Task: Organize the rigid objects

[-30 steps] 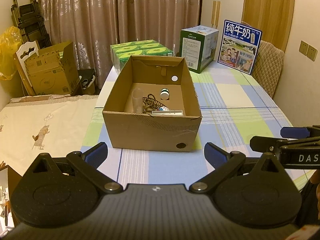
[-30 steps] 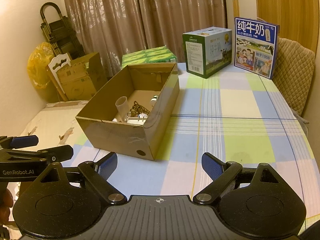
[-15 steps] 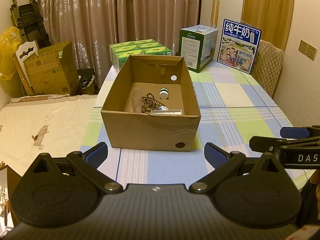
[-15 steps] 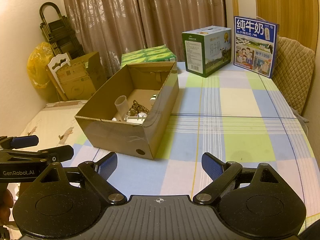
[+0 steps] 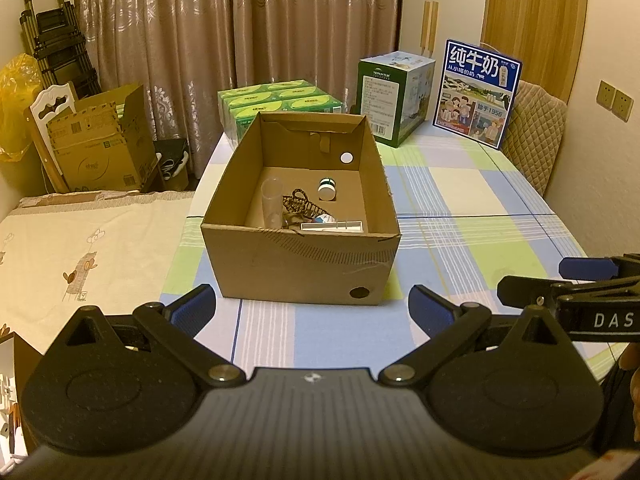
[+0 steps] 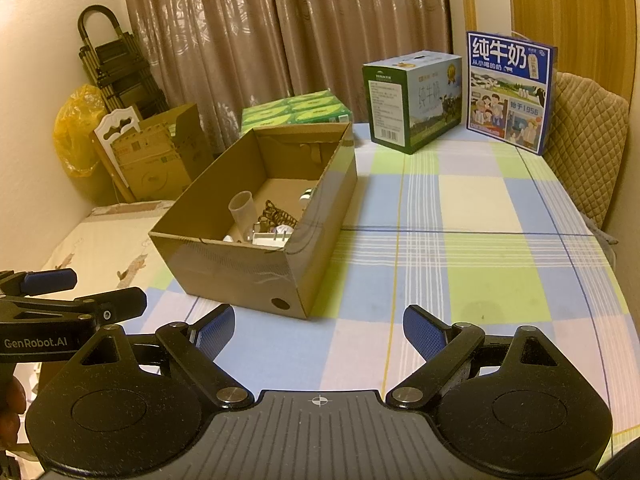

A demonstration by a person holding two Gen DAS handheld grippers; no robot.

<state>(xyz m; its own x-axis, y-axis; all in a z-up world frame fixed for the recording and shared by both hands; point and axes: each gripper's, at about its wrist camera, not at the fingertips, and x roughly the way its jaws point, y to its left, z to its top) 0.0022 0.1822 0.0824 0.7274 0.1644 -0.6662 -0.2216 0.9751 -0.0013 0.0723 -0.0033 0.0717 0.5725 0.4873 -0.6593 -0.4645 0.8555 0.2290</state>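
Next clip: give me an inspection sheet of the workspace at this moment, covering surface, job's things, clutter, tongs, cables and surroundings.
Surface: table under a checked cloth of blue, green and white.
Job's things: open cardboard box holding a clear cup, a small white jar, a brown wire piece and a flat white item.
Clutter: green tissue packs, green milk carton box, blue milk carton box at the far edge.
Tongs: left tongs open and empty; right tongs open and empty, both short of the box.
Cables: nothing seen.
Surroundings: curtains, a padded chair, floor boxes, a yellow bag.
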